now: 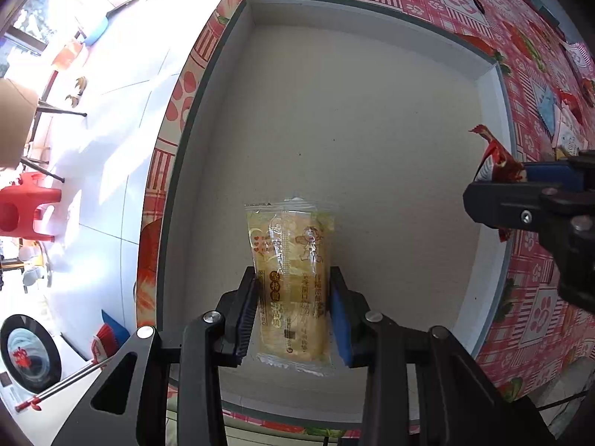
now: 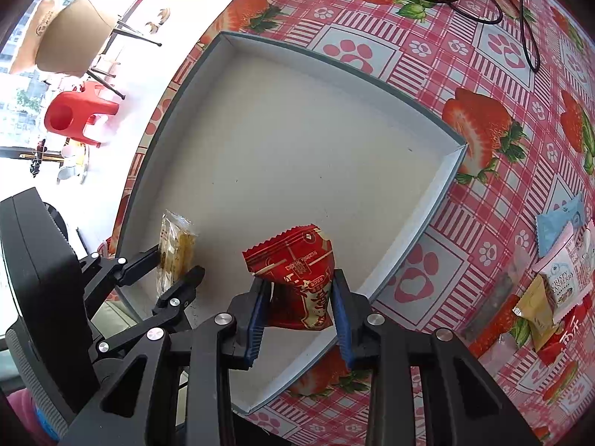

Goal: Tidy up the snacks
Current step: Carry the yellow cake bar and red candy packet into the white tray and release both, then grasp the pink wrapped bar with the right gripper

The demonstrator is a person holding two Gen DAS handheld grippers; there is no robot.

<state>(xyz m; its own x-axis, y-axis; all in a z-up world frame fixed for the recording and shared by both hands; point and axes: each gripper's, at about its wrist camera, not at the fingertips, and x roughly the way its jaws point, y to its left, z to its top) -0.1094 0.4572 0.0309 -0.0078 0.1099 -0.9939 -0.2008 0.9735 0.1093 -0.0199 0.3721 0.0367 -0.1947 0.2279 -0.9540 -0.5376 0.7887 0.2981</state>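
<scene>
The left tongs (image 1: 293,312) pinch a yellow snack packet (image 1: 292,282) over the grey box (image 1: 372,111). To their right, the right tongs (image 2: 299,310) pinch a red snack packet (image 2: 297,271) above the same box's near corner.

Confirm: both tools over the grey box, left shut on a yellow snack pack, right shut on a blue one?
Not quite: the right tool is shut on a red snack pack, as the right wrist view shows. The rest holds: left tool grips the yellow snack pack over the grey box.
</scene>
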